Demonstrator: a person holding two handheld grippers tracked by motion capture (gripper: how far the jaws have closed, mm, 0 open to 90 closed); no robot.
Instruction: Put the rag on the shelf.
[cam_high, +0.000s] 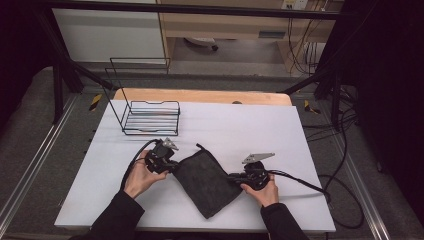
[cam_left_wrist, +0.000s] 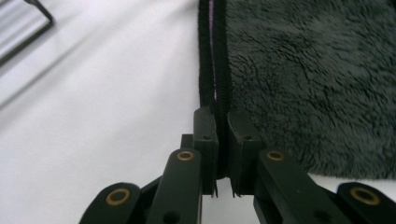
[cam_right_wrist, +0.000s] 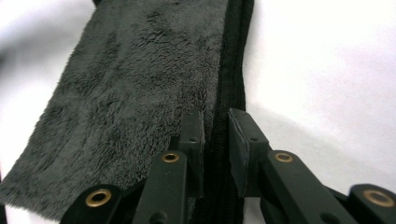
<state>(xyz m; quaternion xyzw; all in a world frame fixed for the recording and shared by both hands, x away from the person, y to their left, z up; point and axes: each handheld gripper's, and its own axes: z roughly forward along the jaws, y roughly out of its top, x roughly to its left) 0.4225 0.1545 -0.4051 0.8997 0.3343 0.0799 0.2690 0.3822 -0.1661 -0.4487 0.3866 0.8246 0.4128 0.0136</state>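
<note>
Left hand-held gripper (cam_high: 172, 167) pinching pouch (cam_high: 206, 179) corner

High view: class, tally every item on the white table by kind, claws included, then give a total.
Dark fuzzy cloth: 1
Black wire rack: 1
Handheld claws: 2, left claw and right claw
Total: 4

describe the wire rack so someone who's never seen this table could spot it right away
Start at the white table and look to its far left corner. There stands the wire rack, apart from the dark cloth near the front. It is thin black wire with an open frame, unlike the soft, flat cloth.
</note>
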